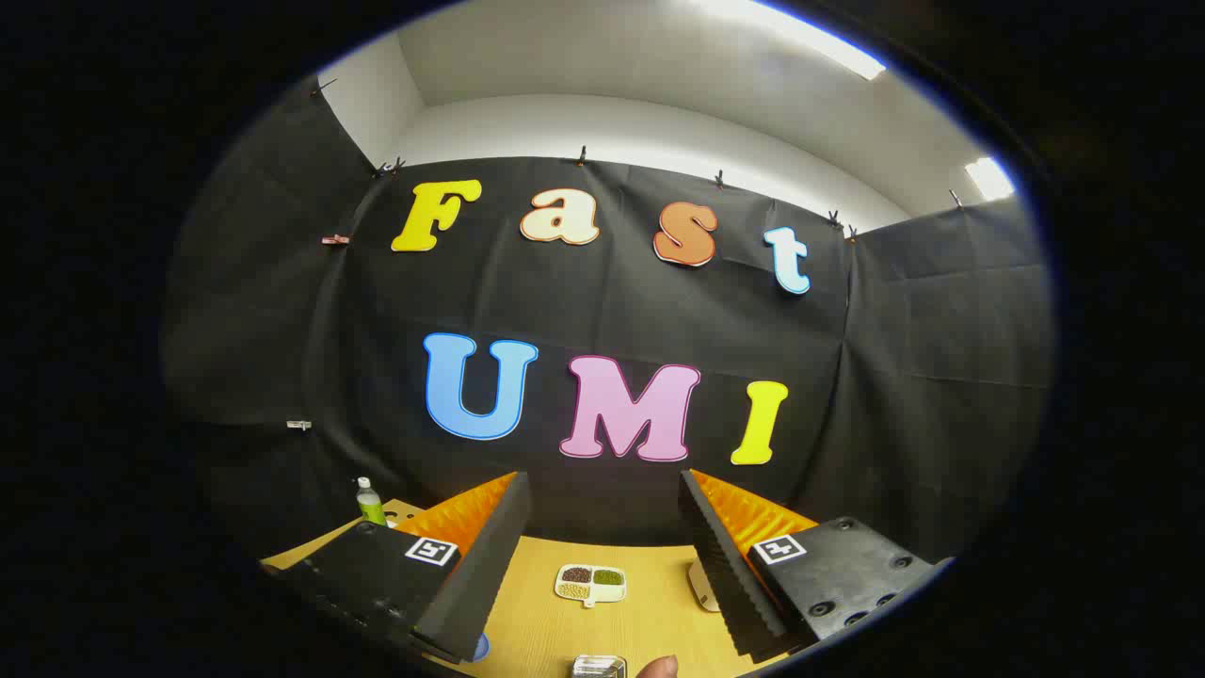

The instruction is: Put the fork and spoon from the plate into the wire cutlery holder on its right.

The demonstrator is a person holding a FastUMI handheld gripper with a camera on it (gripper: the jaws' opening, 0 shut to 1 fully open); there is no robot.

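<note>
Hovering high with tool point(598, 565) spread wide and empty, aimed over the worktop point(650, 621); risks descending blind, missing fork and spoon, neither identifiable

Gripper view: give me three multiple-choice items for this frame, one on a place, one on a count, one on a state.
1. Where does the divided dish lie?
A. On the table beyond the tongs, between the two fingers
B. On top of the green bottle
C. Clamped in the tongs

2. How many sections does the divided dish have?
A. Two
B. Four
C. Six

3. How do the tongs stand?
A. Shut on a fork
B. Shut on the dish
C. Open, holding nothing

Answers:
1 A: the dish rests on the wooden table, in the gap ahead of the fingers.
2 B: four sections show, each with a different filling.
3 C: the fingers stand wide apart with only table between them.
</note>
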